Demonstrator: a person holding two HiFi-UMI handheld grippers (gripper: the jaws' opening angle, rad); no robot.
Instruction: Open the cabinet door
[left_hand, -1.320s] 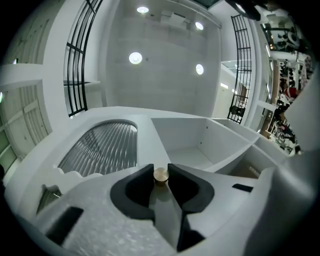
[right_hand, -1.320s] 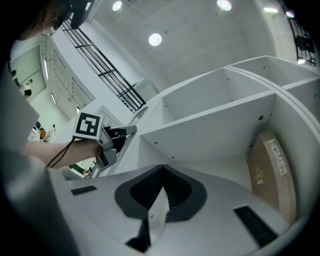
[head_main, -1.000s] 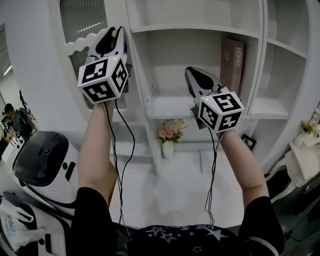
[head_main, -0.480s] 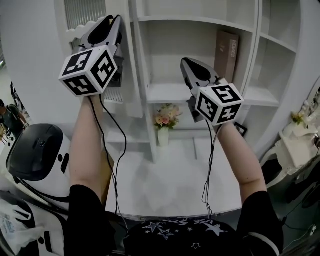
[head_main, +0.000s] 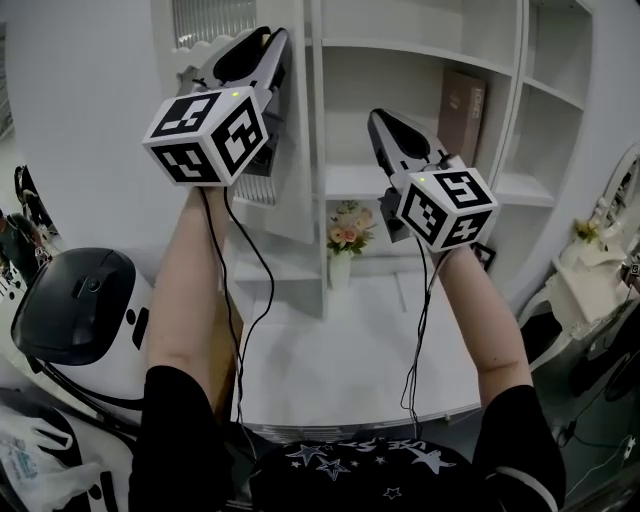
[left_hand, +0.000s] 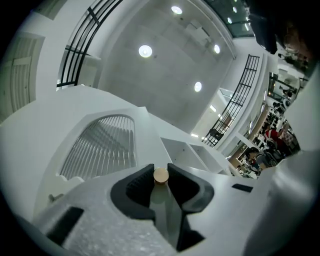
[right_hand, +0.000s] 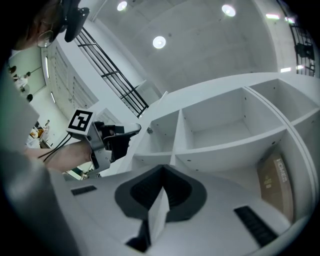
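White cabinet door (head_main: 300, 160) with an arched ribbed-glass panel sits at the left end of the shelving, top left in the head view, and it's swung partway out from the frame. Its little round tan knob (left_hand: 160, 175) is pinched right between the jaws of the left gripper (head_main: 265, 38), which are set narrow and clamped on it. The right gripper view shows the open compartments behind the door too.

Right gripper (head_main: 380, 120) is up in front of the middle shelves, jaws closed together with nothing in them, well apart from the door.

Further out, the white open shelving (head_main: 440, 185) has a brown upright book (head_main: 462, 115) on one shelf, with a small white vase of pink flowers (head_main: 344, 240) lower down. Below that is the white desk top (head_main: 340, 350), and a rounded black-and-white machine (head_main: 80, 310) sits off to the left.
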